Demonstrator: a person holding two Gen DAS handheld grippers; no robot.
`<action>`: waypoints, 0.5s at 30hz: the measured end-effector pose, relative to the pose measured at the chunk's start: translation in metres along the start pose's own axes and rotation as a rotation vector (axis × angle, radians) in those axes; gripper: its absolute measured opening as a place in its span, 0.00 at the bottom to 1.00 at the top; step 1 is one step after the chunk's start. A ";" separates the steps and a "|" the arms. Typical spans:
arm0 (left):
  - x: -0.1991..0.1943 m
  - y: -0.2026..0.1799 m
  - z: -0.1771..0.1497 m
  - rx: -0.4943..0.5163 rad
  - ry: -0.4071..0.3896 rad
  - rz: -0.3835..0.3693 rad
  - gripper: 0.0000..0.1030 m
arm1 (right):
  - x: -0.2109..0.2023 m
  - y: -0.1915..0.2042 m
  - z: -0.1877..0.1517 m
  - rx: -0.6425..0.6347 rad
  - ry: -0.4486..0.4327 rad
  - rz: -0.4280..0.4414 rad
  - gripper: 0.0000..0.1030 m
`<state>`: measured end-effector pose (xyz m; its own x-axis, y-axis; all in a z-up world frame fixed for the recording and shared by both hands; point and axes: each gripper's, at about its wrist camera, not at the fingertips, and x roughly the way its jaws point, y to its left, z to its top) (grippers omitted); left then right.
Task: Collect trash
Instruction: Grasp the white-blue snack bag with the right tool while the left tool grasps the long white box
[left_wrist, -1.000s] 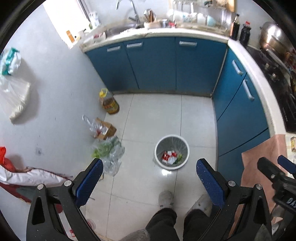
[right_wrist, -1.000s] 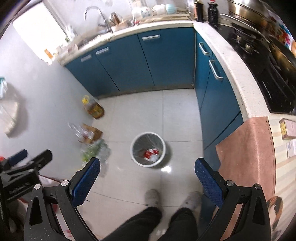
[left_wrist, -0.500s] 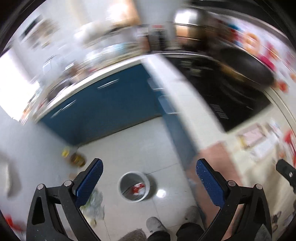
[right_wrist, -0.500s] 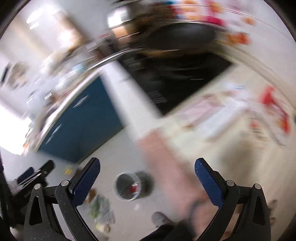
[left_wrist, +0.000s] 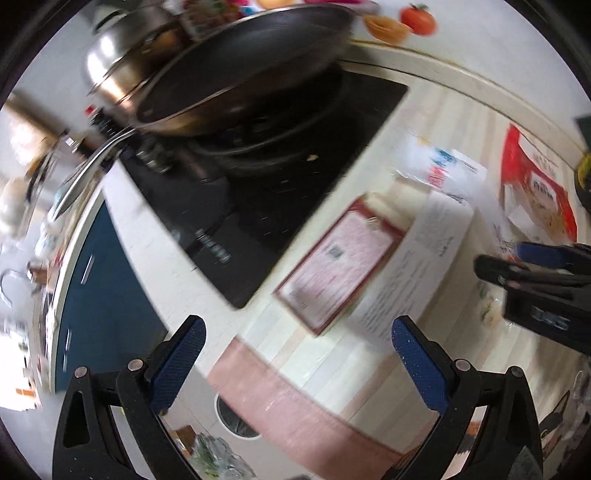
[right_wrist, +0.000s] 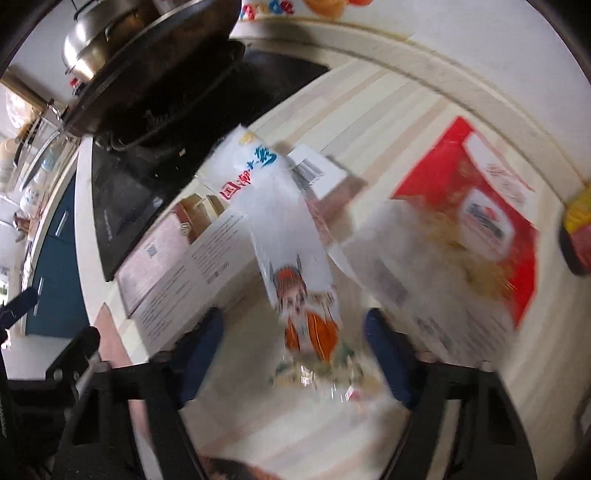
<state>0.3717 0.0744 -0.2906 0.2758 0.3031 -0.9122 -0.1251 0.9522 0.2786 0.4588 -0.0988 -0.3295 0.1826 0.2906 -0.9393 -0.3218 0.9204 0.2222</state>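
Trash on striped countertop (right_wrist: 424, 122): one white printed wrapper (right_wrist: 280, 229), one red packet (right_wrist: 491, 221), one flat box (right_wrist: 192, 251).
Right gripper (right_wrist: 295, 354) just narrowing, wrapper between blue pads, not yet pinched. Left gripper (left_wrist: 295, 362) spread wide, nothing between. One dark pan (left_wrist: 240, 70) on one black cooktop (left_wrist: 258, 192).

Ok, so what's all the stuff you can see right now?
frying pan: one, dark, on the cooktop
steel pot: one, silver, behind the frying pan
cooktop: one, black, in the counter
flat box: one, red-bordered, beside the cooktop
wrapper: one, white with a cartoon figure, on the counter
red packet: one, red, right of the wrapper
bin: one, white rim, floor below the counter
left gripper: one, black with blue pads, open, empty
right gripper: one, same colours, jaws just been closing around the wrapper, not pressing it
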 end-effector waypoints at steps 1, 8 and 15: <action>0.003 -0.005 0.005 0.018 0.005 -0.011 1.00 | 0.003 -0.001 0.000 0.003 0.006 0.003 0.31; 0.023 -0.041 0.030 0.147 0.032 -0.077 0.99 | -0.008 -0.044 -0.025 0.178 -0.025 0.020 0.15; 0.036 -0.078 0.046 0.282 0.073 -0.125 0.96 | -0.018 -0.084 -0.064 0.306 -0.033 -0.033 0.14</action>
<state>0.4353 0.0128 -0.3313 0.2022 0.1889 -0.9609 0.1775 0.9579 0.2257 0.4228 -0.1978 -0.3478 0.2195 0.2630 -0.9395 -0.0211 0.9640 0.2649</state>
